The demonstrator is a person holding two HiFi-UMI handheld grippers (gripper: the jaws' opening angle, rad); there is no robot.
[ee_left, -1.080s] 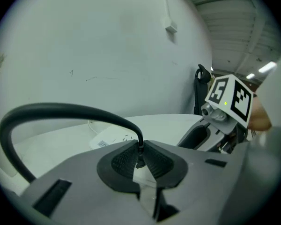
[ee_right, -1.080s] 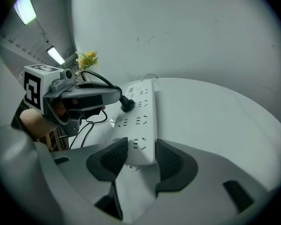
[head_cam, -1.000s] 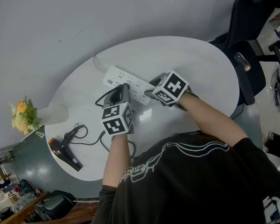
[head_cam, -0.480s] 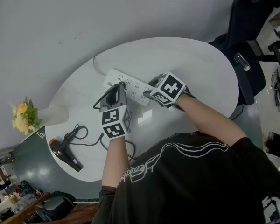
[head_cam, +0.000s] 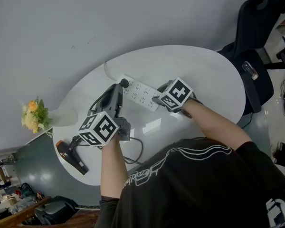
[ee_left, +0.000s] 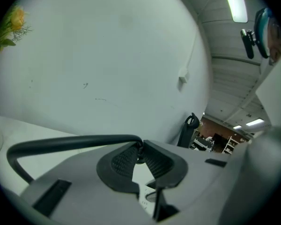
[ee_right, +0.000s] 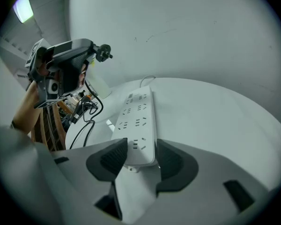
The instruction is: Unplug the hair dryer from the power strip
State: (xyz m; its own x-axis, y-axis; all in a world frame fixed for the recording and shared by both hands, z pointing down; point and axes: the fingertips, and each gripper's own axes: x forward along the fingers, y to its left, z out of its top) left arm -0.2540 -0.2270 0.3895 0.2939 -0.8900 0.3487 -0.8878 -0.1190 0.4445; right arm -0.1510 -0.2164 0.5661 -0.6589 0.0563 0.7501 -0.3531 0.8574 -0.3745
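Observation:
The white power strip [head_cam: 140, 91] lies on the round white table [head_cam: 204, 75]. My right gripper [head_cam: 155, 99] is shut on the strip's near end [ee_right: 139, 139], one pad on each side. My left gripper [head_cam: 119, 87] hangs above the strip's left part, shut on the black plug [head_cam: 124, 83], which is out of its socket. In the right gripper view the plug [ee_right: 103, 53] sticks out of the raised left gripper, well above the strip. Its black cable [ee_left: 75, 142] runs off to the left from the left gripper [ee_left: 139, 157]. The black hair dryer [head_cam: 69, 153] lies at the table's left edge.
A white vase [head_cam: 61, 115] with yellow flowers [head_cam: 35, 115] stands at the left rim of the table. Loose cable [head_cam: 133, 151] loops over the table's near edge. A dark office chair [head_cam: 254, 37] stands beyond the table on the right.
My left gripper has risen off the power strip, taking the plug out of its socket and swinging left. My right gripper has stayed on the strip's end.

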